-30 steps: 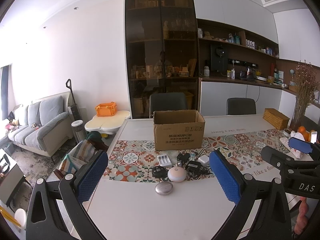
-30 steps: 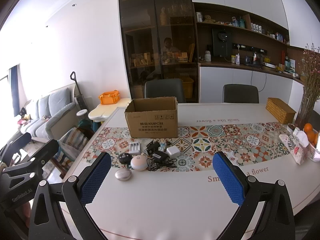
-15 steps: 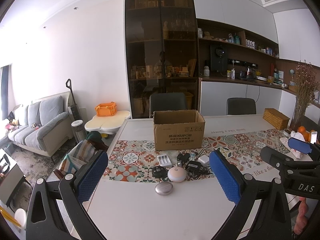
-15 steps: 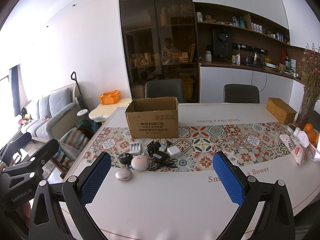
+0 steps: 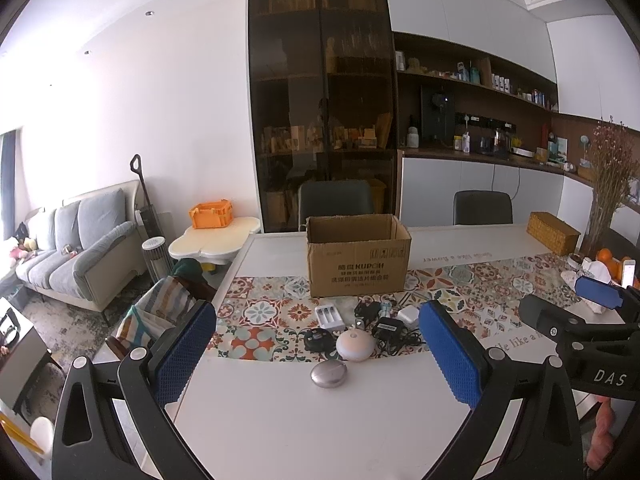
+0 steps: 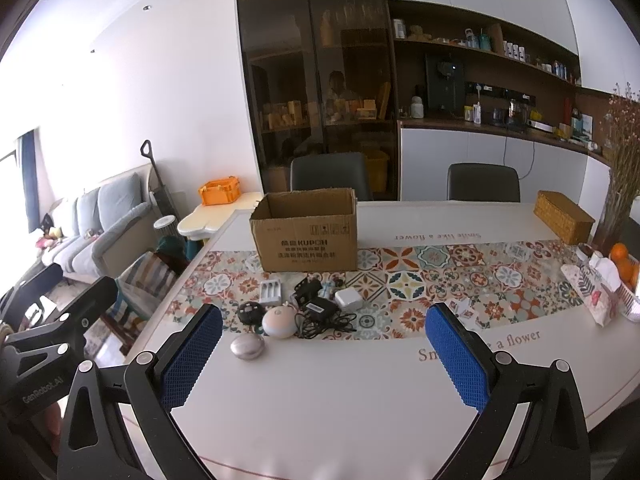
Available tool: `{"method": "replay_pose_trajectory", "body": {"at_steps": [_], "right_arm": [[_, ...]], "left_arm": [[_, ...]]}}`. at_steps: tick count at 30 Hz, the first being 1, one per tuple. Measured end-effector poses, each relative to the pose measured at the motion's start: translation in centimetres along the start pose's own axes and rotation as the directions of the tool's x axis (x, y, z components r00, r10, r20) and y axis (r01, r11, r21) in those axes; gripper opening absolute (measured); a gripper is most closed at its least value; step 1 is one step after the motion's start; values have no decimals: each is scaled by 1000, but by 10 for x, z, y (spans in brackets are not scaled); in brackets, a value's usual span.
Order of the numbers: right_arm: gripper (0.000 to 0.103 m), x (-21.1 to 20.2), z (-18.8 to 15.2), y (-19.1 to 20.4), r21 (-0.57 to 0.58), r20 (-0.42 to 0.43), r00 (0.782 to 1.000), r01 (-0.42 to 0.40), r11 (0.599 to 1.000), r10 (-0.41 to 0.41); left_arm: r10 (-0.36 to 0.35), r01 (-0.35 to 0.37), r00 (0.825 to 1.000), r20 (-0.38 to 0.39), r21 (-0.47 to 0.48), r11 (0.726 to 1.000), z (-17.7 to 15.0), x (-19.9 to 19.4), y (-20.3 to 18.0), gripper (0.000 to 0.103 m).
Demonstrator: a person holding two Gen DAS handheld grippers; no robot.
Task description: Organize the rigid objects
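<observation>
An open cardboard box (image 5: 357,257) (image 6: 306,231) stands on the patterned runner. In front of it lies a cluster: a white battery charger (image 5: 329,317) (image 6: 269,290), a black round device (image 5: 318,338) (image 6: 249,312), a pale round dome (image 5: 355,346) (image 6: 279,321), black adapters with tangled cable (image 5: 390,330) (image 6: 320,312), a white cube plug (image 5: 408,314) (image 6: 348,298) and a silver oval puck (image 5: 329,375) (image 6: 247,346). My left gripper (image 5: 318,354) hangs open, short of the puck, nothing between its blue pads. My right gripper (image 6: 324,350) is open and empty, to the right of the cluster.
A wicker box (image 6: 563,216), dried flowers (image 5: 612,168), oranges (image 6: 624,262) and wrapped packets (image 6: 592,292) occupy the table's right end. Two dark chairs (image 5: 335,200) stand behind the table. A sofa (image 5: 76,248) and an orange crate (image 5: 211,213) are off to the left.
</observation>
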State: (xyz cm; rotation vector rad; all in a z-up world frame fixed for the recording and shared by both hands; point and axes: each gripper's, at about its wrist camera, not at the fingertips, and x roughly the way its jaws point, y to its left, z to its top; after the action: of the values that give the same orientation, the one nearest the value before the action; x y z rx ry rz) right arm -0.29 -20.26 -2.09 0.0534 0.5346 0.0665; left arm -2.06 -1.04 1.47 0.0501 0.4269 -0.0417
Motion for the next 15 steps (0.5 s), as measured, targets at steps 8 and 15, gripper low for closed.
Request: {"method": "replay_pose_trajectory", "body": {"at_steps": [8, 15], "right_arm": [[102, 21, -8, 5, 7, -56, 998, -7, 1000, 7], [102, 48, -17, 11, 2, -124, 992, -2, 1000, 3]], "left_arm": [[0, 1, 997, -78, 6, 1000, -9, 25, 7, 103], [2, 0, 987, -164, 13, 1000, -27, 62, 13, 103]]}}
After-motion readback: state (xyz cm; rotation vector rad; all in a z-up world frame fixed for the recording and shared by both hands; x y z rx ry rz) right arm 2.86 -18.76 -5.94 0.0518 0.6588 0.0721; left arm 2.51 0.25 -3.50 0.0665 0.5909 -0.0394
